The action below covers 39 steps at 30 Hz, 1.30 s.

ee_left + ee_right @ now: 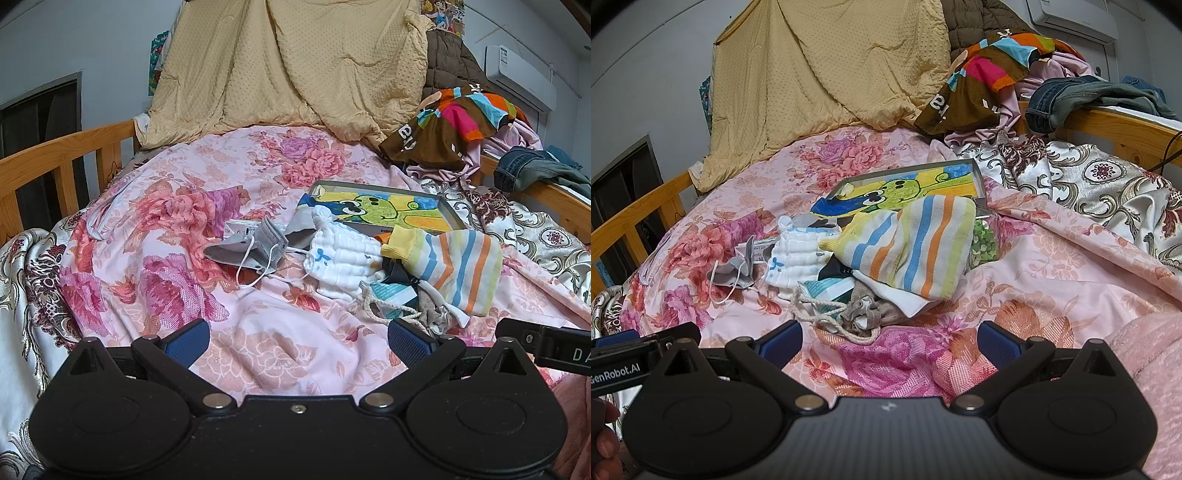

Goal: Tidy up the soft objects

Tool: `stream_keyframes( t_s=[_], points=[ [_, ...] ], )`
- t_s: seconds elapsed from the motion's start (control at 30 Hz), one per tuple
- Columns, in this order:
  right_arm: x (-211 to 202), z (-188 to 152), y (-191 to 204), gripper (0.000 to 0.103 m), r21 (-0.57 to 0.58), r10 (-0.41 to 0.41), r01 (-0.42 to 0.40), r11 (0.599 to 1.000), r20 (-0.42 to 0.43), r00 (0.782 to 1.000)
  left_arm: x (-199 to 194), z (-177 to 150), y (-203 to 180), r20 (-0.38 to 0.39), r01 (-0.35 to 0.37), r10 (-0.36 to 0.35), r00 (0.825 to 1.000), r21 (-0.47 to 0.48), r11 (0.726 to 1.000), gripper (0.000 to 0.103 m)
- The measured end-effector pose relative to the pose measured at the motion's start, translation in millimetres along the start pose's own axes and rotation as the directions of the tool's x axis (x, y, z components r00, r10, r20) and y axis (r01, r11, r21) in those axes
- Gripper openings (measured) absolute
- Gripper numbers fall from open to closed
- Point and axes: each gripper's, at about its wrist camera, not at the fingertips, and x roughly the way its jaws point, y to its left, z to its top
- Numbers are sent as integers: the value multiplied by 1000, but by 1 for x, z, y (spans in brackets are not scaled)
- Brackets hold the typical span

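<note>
A pile of small soft things lies mid-bed on the pink floral cover (258,350). It holds a striped cloth (458,269) (916,243), a white quilted baby cloth (343,258) (798,258), a grey face mask (251,247) (735,273) and a beige drawstring pouch (857,314) (428,314). My left gripper (299,341) is open and empty, short of the pile. My right gripper (890,341) is open and empty, just in front of the pouch.
A framed cartoon picture (388,206) (908,184) lies behind the pile, and a clear jar of green bits (984,240) beside it. A yellow quilt (288,66) hangs at the back. Clothes (454,122) heap at the right. Wooden rails (55,166) (1108,125) edge the bed.
</note>
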Motion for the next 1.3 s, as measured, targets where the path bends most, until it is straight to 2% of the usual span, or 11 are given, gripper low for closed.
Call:
stream_keyframes(
  t_s=[0.73, 1.0, 1.3],
  points=[
    [0, 0, -1, 103, 21, -1, 1, 1000, -6, 1000, 6, -1, 8, 12, -3, 3, 1000, -27, 1000, 102],
    [13, 12, -10, 103, 61, 21, -19, 998, -36, 999, 20, 5, 1, 50, 60, -59, 997, -11, 998, 102],
    [45, 40, -23, 103, 11, 30, -30, 999, -52, 998, 50, 8, -17, 38, 167, -171, 985, 100, 981, 102]
  ],
)
